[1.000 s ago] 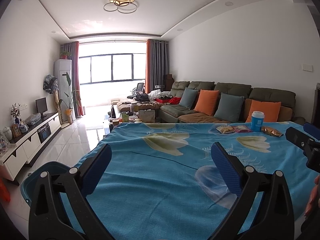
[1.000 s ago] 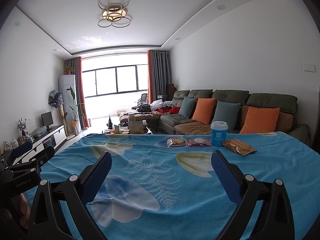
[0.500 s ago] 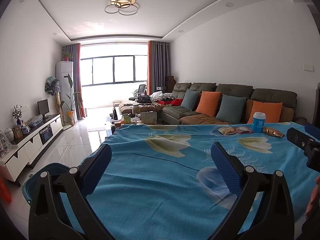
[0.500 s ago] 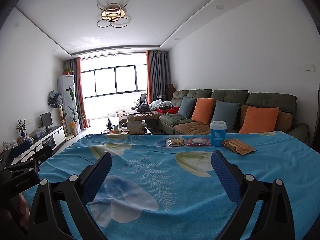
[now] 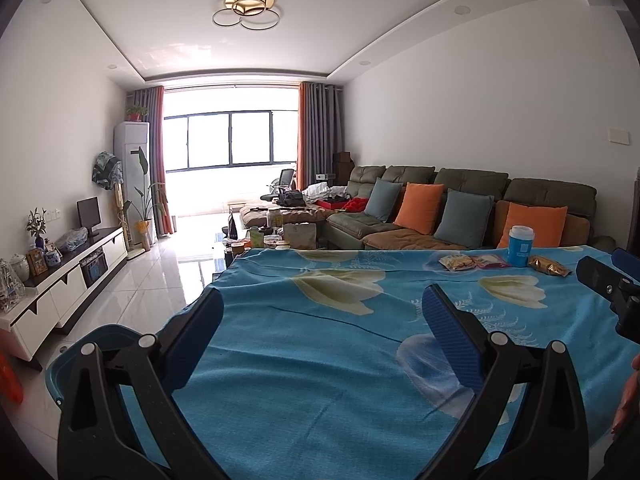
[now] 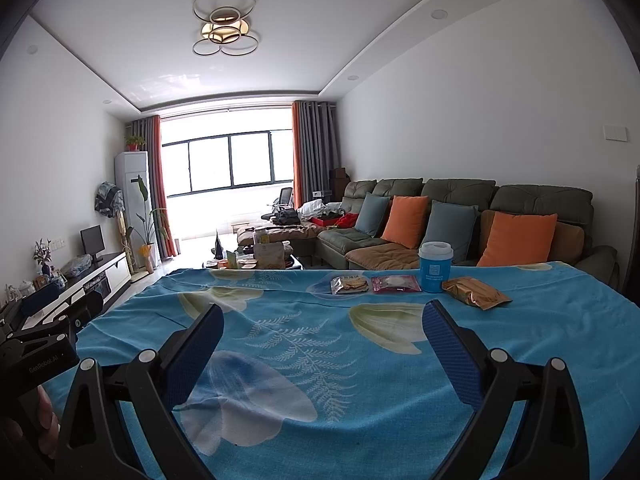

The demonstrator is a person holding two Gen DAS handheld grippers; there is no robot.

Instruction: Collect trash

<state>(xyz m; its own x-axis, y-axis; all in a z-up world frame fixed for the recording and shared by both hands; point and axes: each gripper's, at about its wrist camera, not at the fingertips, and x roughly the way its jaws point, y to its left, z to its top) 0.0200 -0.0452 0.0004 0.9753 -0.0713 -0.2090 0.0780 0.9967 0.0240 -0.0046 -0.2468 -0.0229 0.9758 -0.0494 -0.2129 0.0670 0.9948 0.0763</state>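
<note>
Trash lies at the far side of the blue floral tablecloth (image 6: 320, 340): a blue paper cup with a white lid (image 6: 435, 267), a gold snack bag (image 6: 476, 298), a pink wrapper (image 6: 396, 283) and a clear biscuit packet (image 6: 349, 285). The same items show in the left wrist view at the far right, with the cup (image 5: 521, 246) and the gold bag (image 5: 548, 267). My right gripper (image 6: 322, 344) is open and empty, well short of them. My left gripper (image 5: 320, 332) is open and empty over the table's left part. A blue bin (image 5: 92, 344) sits on the floor at the table's left edge.
A green sofa with orange and blue cushions (image 6: 460, 216) stands behind the table. A cluttered coffee table (image 5: 276, 232) and a white TV cabinet (image 5: 68, 276) are farther off. The other gripper shows at the right edge of the left wrist view (image 5: 612, 292).
Both cameras have shifted slightly: the trash items sit a little lower and nearer in both views. Both grippers stay open.
</note>
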